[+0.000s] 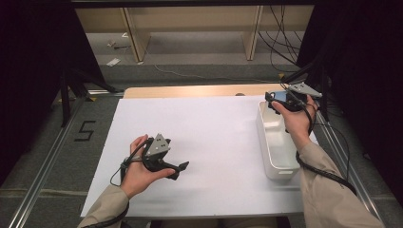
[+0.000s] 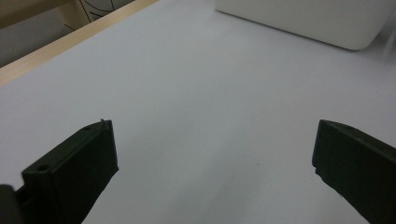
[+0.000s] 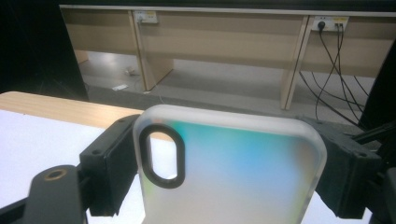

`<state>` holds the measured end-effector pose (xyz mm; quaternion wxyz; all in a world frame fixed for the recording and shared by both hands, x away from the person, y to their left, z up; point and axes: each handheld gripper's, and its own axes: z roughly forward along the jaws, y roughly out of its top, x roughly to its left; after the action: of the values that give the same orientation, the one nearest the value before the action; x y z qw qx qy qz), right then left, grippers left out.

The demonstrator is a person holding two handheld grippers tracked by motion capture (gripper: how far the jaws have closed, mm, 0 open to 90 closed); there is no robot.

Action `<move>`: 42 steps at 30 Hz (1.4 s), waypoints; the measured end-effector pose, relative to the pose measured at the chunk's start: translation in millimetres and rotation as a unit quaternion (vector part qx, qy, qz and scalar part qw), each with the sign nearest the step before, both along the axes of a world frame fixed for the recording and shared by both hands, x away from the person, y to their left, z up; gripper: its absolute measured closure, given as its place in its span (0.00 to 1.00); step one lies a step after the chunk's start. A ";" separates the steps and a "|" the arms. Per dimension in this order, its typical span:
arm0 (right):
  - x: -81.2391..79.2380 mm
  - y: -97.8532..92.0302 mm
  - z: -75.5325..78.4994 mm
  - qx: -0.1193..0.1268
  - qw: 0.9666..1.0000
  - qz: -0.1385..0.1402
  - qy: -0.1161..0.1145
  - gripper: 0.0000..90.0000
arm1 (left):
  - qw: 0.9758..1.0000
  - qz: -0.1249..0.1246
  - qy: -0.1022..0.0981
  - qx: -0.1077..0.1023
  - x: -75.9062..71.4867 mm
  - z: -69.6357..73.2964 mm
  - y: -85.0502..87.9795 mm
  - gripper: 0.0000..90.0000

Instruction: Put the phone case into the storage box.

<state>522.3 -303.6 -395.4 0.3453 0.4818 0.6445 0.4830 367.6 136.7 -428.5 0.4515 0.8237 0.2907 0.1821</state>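
Observation:
A phone case (image 3: 233,172), frosted with a blue-green sheen and a black-ringed camera cutout, stands upright between the jaws in the right gripper view. My right gripper (image 1: 281,99) is shut on it, held above the far end of the white bin (image 1: 275,142); there the phone case (image 1: 280,96) shows as a small blue patch. My left gripper (image 1: 178,168) hovers low over the white sheet (image 1: 204,133) at front left, open, with nothing between its jaws. In the left gripper view the left gripper (image 2: 215,158) points across bare sheet toward the bin (image 2: 303,21).
The wooden table edge (image 1: 190,90) runs along the far side of the sheet. Beyond it stand wooden shelf legs (image 1: 135,38) and hanging cables (image 1: 280,42). Metal rails (image 1: 47,156) flank the table, with a "5" mark (image 1: 85,130) at left.

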 end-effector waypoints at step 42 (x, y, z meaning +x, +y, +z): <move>11.7 4.6 -11.6 -0.016 1.000 -0.015 0.014 0.21 | 1.000 0.000 0.001 0.000 -0.3 -0.1 -0.1 0.00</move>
<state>534.0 -299.0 -407.1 0.3516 0.4923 0.6497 0.4604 367.4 136.6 -428.6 0.4508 0.8241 0.2909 0.1816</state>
